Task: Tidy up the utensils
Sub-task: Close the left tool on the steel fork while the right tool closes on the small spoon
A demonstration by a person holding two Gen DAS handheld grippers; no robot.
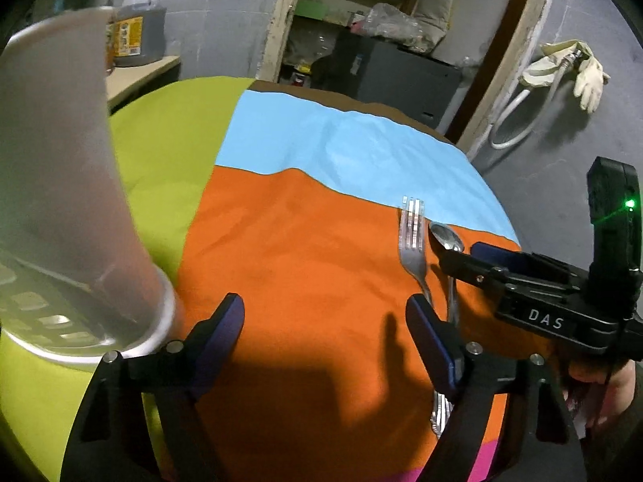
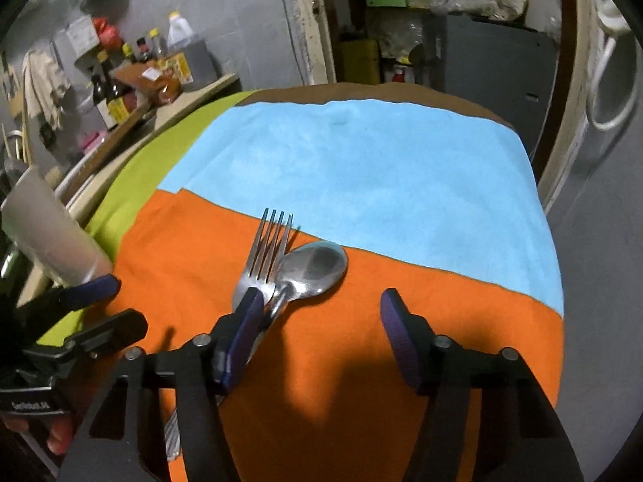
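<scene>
A steel fork and a steel spoon lie side by side on the orange cloth. In the right wrist view the fork and spoon lie just ahead of the right gripper, which is open and empty; its left finger sits over their handles. My left gripper is open and empty, left of the fork. A tall grey cup lies tilted in a metal holder at the left. The right gripper body shows beside the spoon.
The table is covered with green, blue and orange cloths. A side counter holds bottles and jars. A doorway with shelves and a dark box lies behind the table. Gloves hang on the wall.
</scene>
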